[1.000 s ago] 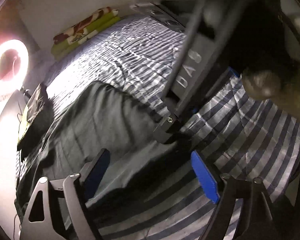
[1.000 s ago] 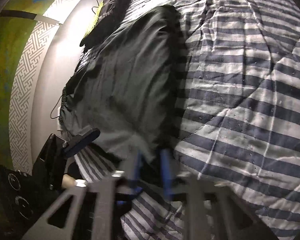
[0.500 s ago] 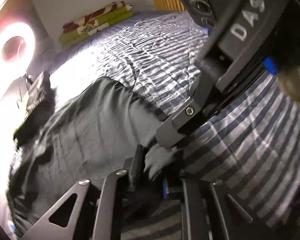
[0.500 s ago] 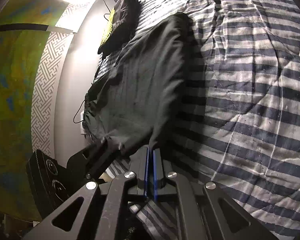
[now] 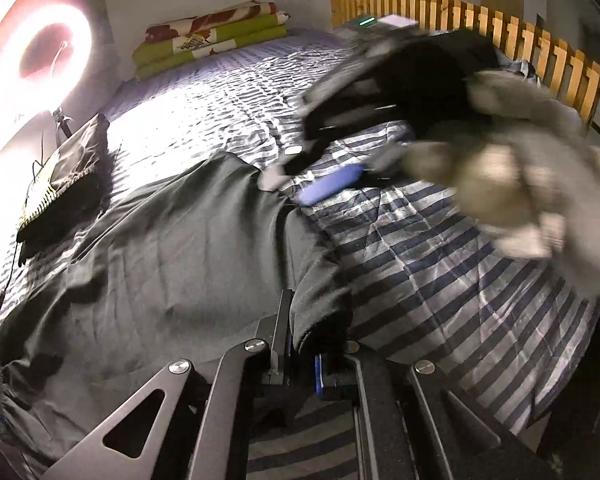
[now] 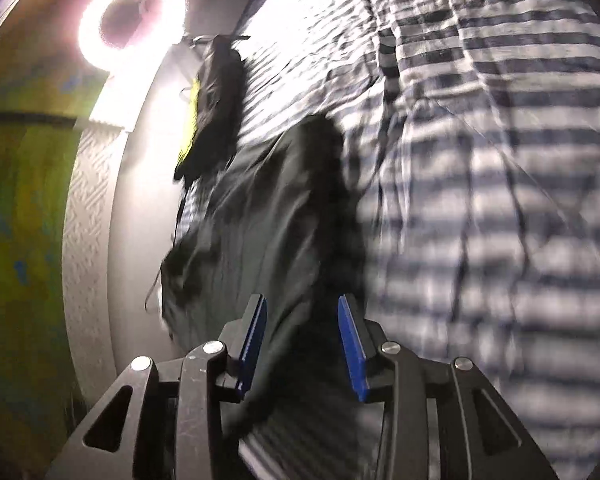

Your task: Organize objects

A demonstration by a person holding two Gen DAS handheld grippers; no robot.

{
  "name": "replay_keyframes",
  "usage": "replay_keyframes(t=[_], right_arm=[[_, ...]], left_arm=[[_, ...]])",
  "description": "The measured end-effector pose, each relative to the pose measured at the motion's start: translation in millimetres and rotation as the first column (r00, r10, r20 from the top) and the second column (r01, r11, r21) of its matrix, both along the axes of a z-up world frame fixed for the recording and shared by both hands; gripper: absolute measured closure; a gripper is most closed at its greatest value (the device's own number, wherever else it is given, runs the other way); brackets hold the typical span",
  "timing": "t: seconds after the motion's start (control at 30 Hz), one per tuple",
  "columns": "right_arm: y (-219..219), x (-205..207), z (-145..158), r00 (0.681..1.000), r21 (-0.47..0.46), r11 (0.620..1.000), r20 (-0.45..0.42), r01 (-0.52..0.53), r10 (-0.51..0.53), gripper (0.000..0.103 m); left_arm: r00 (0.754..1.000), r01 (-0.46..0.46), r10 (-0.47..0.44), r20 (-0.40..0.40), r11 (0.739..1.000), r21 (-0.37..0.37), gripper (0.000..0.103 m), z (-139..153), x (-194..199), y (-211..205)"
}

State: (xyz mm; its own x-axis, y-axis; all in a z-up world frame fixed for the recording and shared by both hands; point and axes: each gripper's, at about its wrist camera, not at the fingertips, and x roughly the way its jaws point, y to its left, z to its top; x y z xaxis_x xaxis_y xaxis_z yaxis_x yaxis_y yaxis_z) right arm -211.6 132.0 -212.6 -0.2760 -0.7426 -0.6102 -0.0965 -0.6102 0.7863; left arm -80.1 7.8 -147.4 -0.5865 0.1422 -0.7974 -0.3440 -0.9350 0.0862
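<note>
Dark garment (image 5: pixel 172 256) lies spread on the striped bedspread (image 5: pixel 440 280), its long axis running from the near bed edge away toward the ring light (image 5: pixel 40 52) and the black bag (image 5: pixel 64 176). One near corner of the garment is gathered into the left gripper (image 5: pixel 302 354), whose jaws are clenched on that fold; the cloth rises directly from the pads. The right gripper (image 6: pixel 302 344) has just been opening: its blue pads (image 6: pixel 350 344) stand apart, with the garment's edge passing below and between them but not pressed by either pad. In the left wrist view the right gripper appears blurred, above the bedspread and clear of the cloth. Judgement: the left hand is the nearer and only holding hand; the free far edge lies ahead of the right jaws, so any fold depends on the right hand re-taking the cloth along that axis.
</note>
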Motion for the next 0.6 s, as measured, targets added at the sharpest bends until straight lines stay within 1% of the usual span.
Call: replay_keyframes(t=[0.07,0.2,0.23,0.27,0.3,0.37,0.47,0.53,0.6], right_arm=[[-5.0,-22.5,-10.0,1.0,-0.01,1.0,0.005,0.014,-0.014,0.069],[-15.3,-56.6,-25.8,0.999,-0.094,0.994,0.0,0.048,-0.049,0.069],[-17.9,-62.0,-28.1,0.998,-0.11,0.992,-0.006,0.059,-0.06,0.072],[-20.6,-67.1,-29.0,0.998,-0.12,0.99,-0.008,0.068,-0.07,0.08],[-21.4,-70.7,-28.9,0.997,-0.12,0.99,-0.008,0.074,-0.076,0.101],[-25.8,-72.5,-26.4,0.997,-0.113,0.991,-0.009,0.077,-0.079,0.101],[-18.9,-68.0,-10.8,0.995,-0.086,0.993,-0.054,0.082,-0.087,0.101],[-7.5,-61.5,1.9,0.992,-0.084,0.992,-0.077,0.09,-0.096,0.101],[5.5,-54.6,12.6,0.991,-0.054,0.994,-0.097,0.092,-0.097,0.101]], left_arm=[[1.0,-0.001,0.001,-0.002,1.0,0.009,0.096,2.5,0.5,-2.8],[1.0,0.008,-0.008,-0.002,0.999,0.035,0.096,10.2,5.2,-4.6],[1.0,0.009,-0.009,-0.003,0.999,0.036,0.096,12.8,8.1,-2.3],[1.0,0.009,-0.009,-0.005,0.999,0.037,0.096,14.0,7.5,-3.1],[1.0,0.008,-0.008,-0.007,0.999,0.039,0.096,15.1,7.2,-3.7],[1.0,0.001,0.0,-0.01,0.999,0.046,0.096,19.4,7.1,-2.5],[1.0,0.009,-0.009,0.0,0.997,0.076,0.097,25.8,7.6,5.8],[1.0,0.025,-0.025,-0.005,0.996,0.08,0.097,29.2,9.5,16.7],[0.998,0.053,-0.052,-0.018,0.995,0.081,0.097,32.7,12.2,33.4]])
